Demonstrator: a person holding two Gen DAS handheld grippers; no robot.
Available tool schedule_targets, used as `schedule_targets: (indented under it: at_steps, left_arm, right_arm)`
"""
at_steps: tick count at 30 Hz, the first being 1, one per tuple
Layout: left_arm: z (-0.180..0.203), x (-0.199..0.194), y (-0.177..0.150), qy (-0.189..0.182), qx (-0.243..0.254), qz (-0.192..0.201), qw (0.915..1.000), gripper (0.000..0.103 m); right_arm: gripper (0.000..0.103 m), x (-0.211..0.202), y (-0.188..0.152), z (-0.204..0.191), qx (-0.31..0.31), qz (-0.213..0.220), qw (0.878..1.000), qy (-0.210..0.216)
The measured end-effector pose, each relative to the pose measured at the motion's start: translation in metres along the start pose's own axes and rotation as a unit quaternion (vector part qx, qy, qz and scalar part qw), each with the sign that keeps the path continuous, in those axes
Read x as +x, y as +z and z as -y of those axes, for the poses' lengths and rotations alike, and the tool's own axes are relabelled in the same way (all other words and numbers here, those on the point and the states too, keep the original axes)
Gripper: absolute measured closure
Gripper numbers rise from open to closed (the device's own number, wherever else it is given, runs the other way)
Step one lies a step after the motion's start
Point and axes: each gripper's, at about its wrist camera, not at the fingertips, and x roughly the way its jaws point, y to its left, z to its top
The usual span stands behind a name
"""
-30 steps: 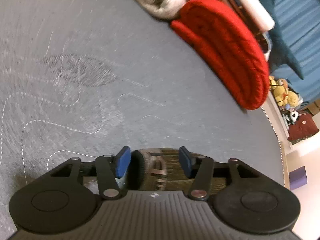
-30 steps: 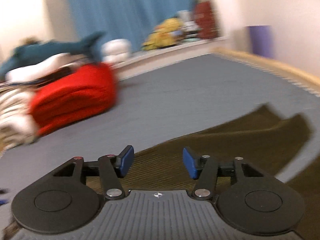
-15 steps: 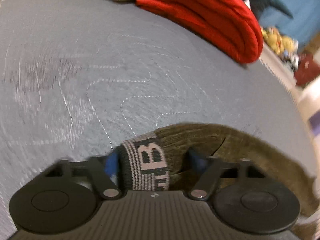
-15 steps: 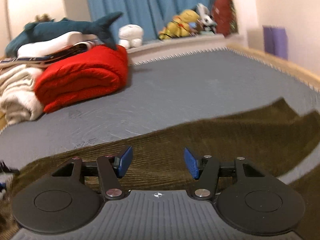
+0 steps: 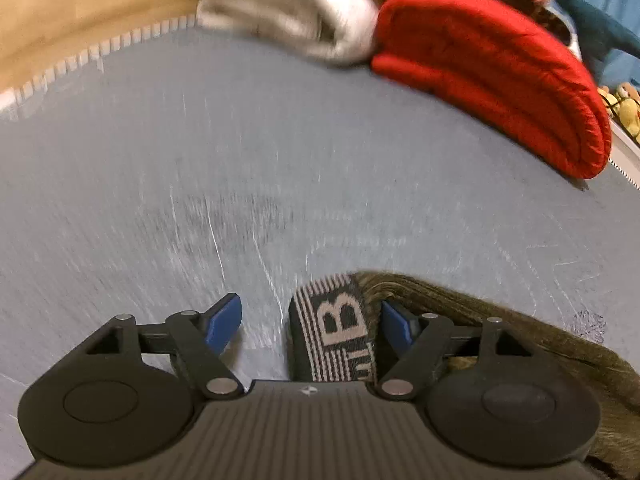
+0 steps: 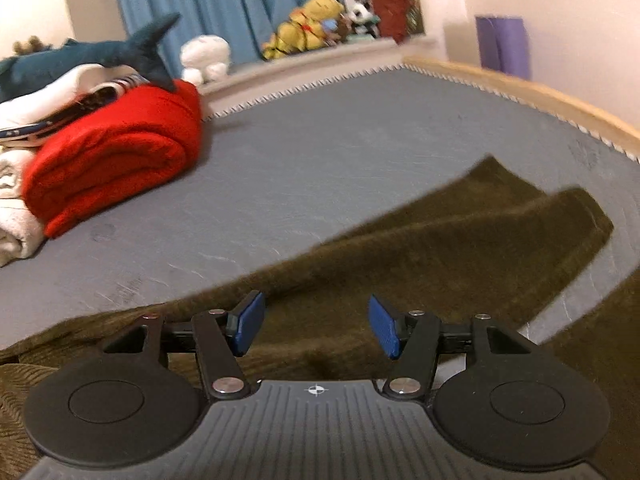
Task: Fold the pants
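Olive-brown corduroy pants (image 6: pixel 440 248) lie spread on the grey bed (image 6: pixel 360 128), their two legs reaching to the right. In the left wrist view their striped elastic waistband (image 5: pixel 336 328) with a large letter B stands between my fingers, close to the right pad (image 5: pixel 394 330). My left gripper (image 5: pixel 310 326) is open around the waistband, apart from it on the left side. My right gripper (image 6: pixel 314 324) is open and empty, low over the middle of the pants.
A folded red blanket (image 6: pixel 116 152) and a cream blanket (image 5: pixel 288 16) are stacked at the bed's far side, with a plush shark (image 6: pixel 92 56) on top. Soft toys (image 6: pixel 312 28) line a ledge before a blue curtain. The wooden bed frame (image 6: pixel 520 96) borders the right.
My left gripper has opened wider and swung left; the waistband now stands loose between its fingers. My right gripper has stayed open and shifted slightly over the pants.
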Motion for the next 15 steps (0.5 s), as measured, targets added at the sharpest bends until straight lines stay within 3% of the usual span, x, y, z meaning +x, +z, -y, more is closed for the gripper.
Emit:
schedule_targets:
  at_steps: [4, 7, 10, 11, 12, 13, 15]
  left_arm:
    - [0.030, -0.042, -0.004, -0.005, 0.043, 0.069, 0.9967, 0.025]
    - [0.062, -0.065, -0.015, -0.052, 0.070, 0.087, 0.9923, 0.034]
    - [0.091, -0.071, -0.032, -0.143, 0.098, 0.044, 0.9839, 0.085]
    - [0.099, -0.068, -0.040, -0.180, 0.100, 0.009, 0.9786, 0.103]
    - [0.106, -0.063, -0.050, -0.204, 0.110, -0.018, 0.9725, 0.103]
    - [0.114, -0.056, -0.059, -0.212, 0.132, -0.039, 0.9675, 0.103]
    - [0.138, -0.029, -0.090, -0.168, 0.235, -0.101, 0.9521, 0.103]
  right_arm:
    - [0.042, 0.014, -0.002, 0.010, 0.028, -0.030, 0.999, -0.023]
    - [0.042, 0.018, -0.003, 0.020, 0.056, -0.038, 0.997, -0.038]
    - [0.047, 0.008, 0.006, 0.033, 0.083, -0.009, 0.996, -0.043]
    - [0.063, 0.005, 0.012, 0.037, 0.087, 0.005, 0.996, -0.037]
    - [0.085, 0.002, 0.018, 0.041, 0.088, 0.018, 0.996, -0.030]
    - [0.091, 0.001, 0.026, 0.046, 0.090, 0.028, 0.995, -0.026]
    - [0.092, 0.003, 0.046, 0.059, 0.109, 0.046, 0.992, -0.034]
